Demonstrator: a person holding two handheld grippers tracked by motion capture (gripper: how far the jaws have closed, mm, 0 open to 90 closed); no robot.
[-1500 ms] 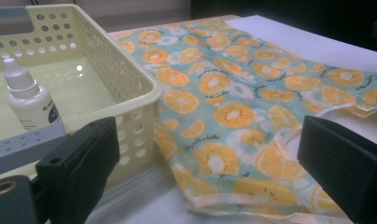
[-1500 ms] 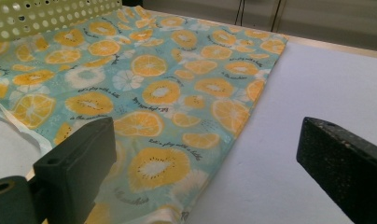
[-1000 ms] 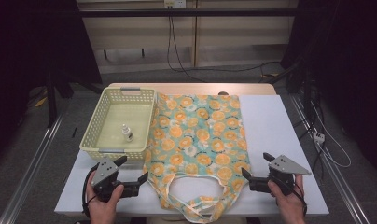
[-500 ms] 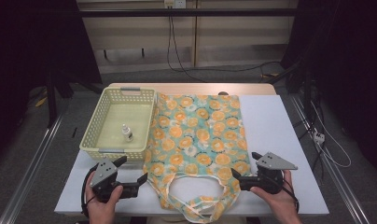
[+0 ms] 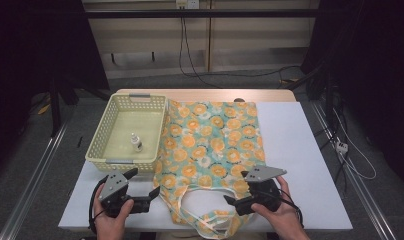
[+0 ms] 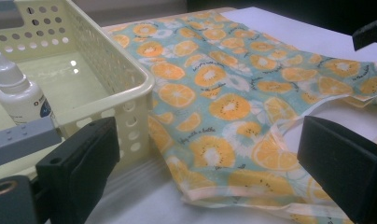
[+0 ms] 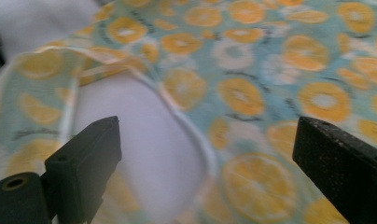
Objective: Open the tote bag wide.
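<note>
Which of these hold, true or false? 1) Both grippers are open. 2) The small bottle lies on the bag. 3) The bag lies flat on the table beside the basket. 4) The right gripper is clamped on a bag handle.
1) True: the left gripper and the right gripper both have their fingers spread with nothing between them.
2) False: the small bottle stands inside the basket.
3) True: the bag lies spread on the table, its edge against the basket.
4) False: it hovers open by the bag handle, gripping nothing.
</note>
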